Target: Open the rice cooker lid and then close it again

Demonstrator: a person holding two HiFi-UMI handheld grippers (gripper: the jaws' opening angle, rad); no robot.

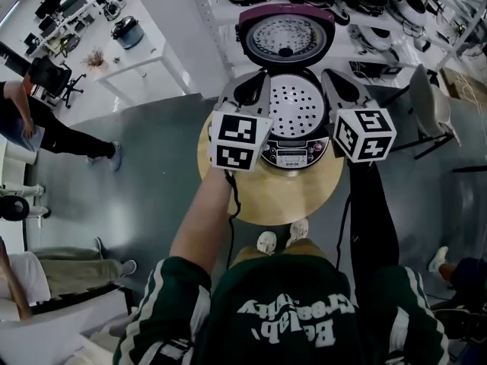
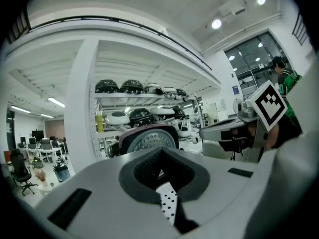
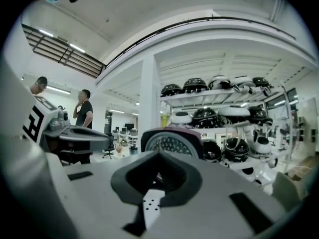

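The rice cooker stands on a round wooden table with its lid raised upright, and the perforated inner plate shows. My left gripper hovers over the cooker's left side and my right gripper over its right side. Neither touches the cooker. In the left gripper view the shut left gripper holds nothing and points level at the lid. The right gripper is likewise shut and empty, with the lid beyond it.
Behind the cooker, a shelf rack holds several more cookers beside a white pillar. Two people stand off to the left. An office chair and another person's legs are at the left on the grey floor.
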